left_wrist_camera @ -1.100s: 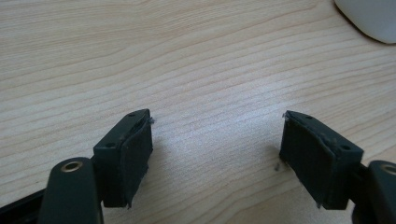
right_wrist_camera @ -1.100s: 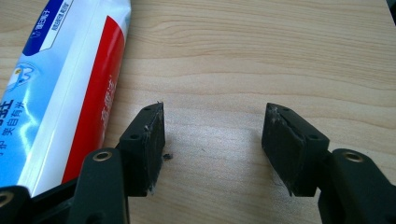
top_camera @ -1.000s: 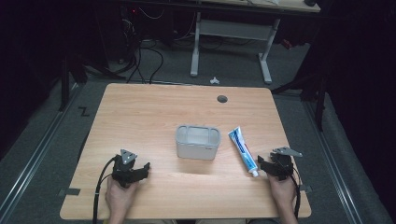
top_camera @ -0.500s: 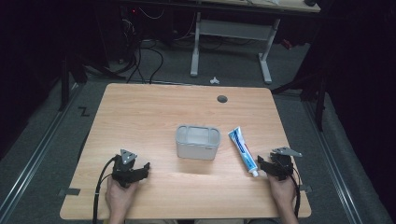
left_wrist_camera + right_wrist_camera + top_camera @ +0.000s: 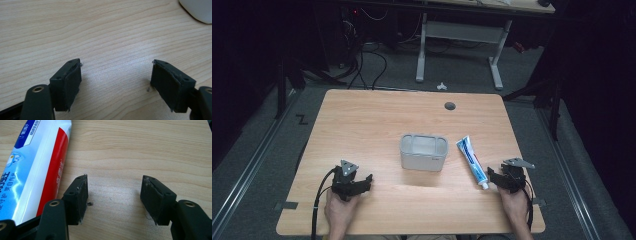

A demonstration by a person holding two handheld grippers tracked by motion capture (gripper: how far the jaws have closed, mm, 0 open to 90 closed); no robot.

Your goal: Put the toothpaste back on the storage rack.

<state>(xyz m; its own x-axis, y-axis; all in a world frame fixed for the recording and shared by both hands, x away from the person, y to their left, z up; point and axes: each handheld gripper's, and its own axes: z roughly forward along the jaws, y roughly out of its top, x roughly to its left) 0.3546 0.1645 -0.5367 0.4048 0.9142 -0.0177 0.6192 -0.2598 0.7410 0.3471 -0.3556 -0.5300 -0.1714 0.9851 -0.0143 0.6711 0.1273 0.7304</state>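
While both tongs, left (image 5: 368,178) and right (image 5: 490,174), rest spread open and empty low in the frame, the toothpaste tube (image 5: 472,161) lies just beside the right one, right of the grey tub (image 5: 424,152) at centre tabletop (image 5: 362,120), so a grab there could probably miss or squeeze paste out.

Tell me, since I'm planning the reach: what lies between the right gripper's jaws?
Bare table in the right gripper view; the toothpaste tube lies outside the right gripper.
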